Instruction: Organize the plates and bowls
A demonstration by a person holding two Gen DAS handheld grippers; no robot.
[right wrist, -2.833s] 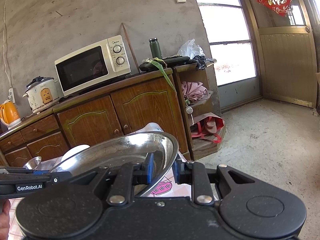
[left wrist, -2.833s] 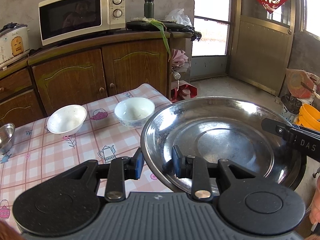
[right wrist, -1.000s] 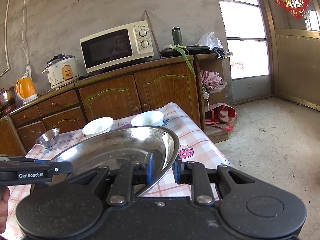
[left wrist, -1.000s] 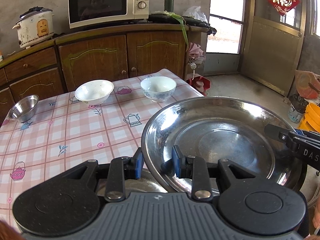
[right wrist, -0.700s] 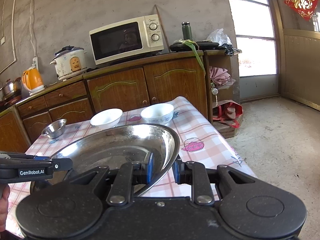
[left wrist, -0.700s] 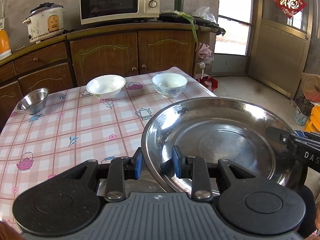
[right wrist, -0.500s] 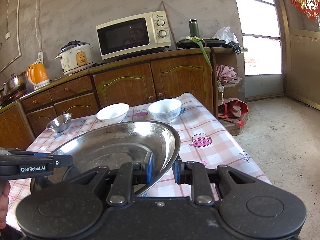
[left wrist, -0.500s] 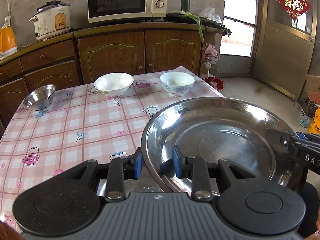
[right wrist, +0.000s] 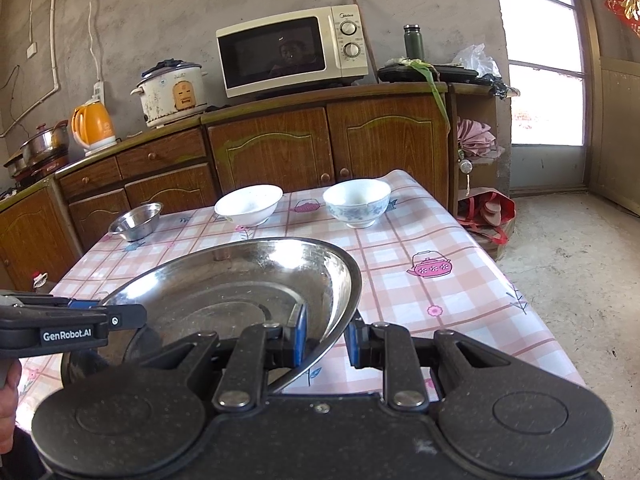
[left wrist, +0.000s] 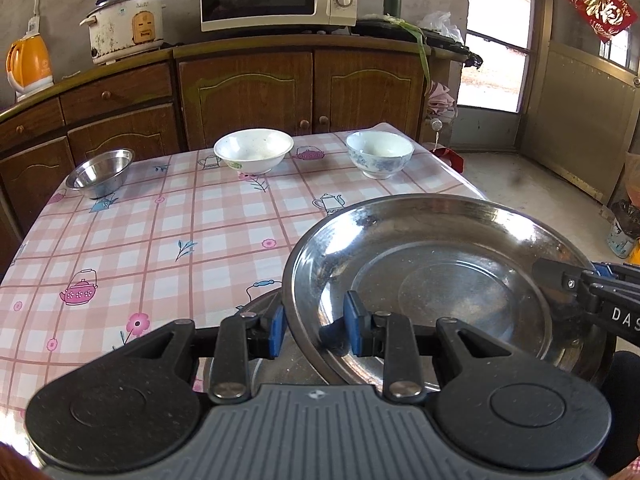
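A: Two grippers share one steel plate (left wrist: 436,276). The left gripper (left wrist: 314,326) is clamped on its near-left rim, one pad inside the dish, one outside.

B: And the right gripper (right wrist: 325,338)?

A: It pinches the opposite rim the same way. The plate hangs tilted between them, above the near edge of the table (left wrist: 168,236).

B: What lies under it?

A: Another metal rim (left wrist: 260,304) peeks out just below the left fingers; I cannot tell what it is. Beyond the fingertips stand a white bowl (left wrist: 253,155), a patterned bowl (left wrist: 379,154) and a small steel bowl (left wrist: 100,172), all well apart.

B: So which step?

A: Carrying the plate to its place, I judge. Next, both hands should lower together, level the plate, then let go only once it rests.
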